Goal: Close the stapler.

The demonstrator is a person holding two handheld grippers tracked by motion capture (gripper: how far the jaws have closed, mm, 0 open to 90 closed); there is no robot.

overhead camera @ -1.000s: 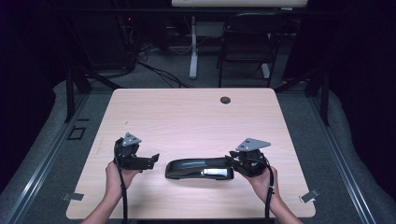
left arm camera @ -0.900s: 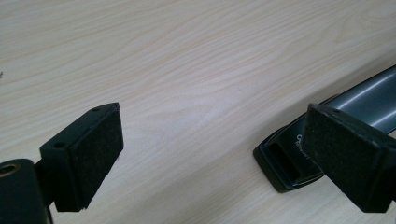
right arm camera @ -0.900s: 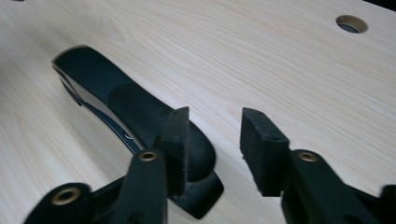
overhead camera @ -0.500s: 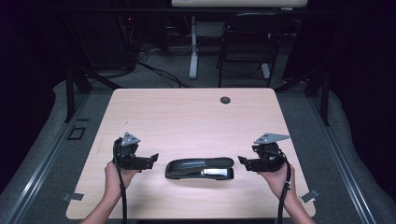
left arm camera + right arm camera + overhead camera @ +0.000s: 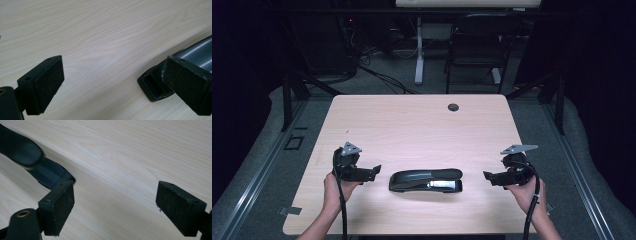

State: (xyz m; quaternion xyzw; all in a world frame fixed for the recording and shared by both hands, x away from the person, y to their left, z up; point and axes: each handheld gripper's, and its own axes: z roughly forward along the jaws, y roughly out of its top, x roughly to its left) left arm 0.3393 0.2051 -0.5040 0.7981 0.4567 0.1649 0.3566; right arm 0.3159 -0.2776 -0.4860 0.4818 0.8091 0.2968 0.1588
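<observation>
Since the earlier frames the right gripper (image 5: 490,176) has let go of the stapler (image 5: 426,180) and drawn away to the right, and its jaws have just been opening with nothing between them. The stapler itself lies where it was, flat on the bench (image 5: 412,130), lengthwise across its near half and between the two grippers. It is black with a metal strip along its lower front.

In the right gripper view the fingers (image 5: 60,207) stand wide apart over bare wood, and one end of the stapler (image 5: 37,167) shows at the upper left, clear of them.

The left gripper (image 5: 374,171) hovers just beside the stapler's other end, not touching it. Its fingers (image 5: 42,85) are likewise apart and hold nothing; in the left gripper view that end of the stapler (image 5: 160,82) lies behind the right-hand finger.

Each gripper is held in a hand at the near edge. A small dark grommet (image 5: 453,107) sits near the far edge of the bench.
</observation>
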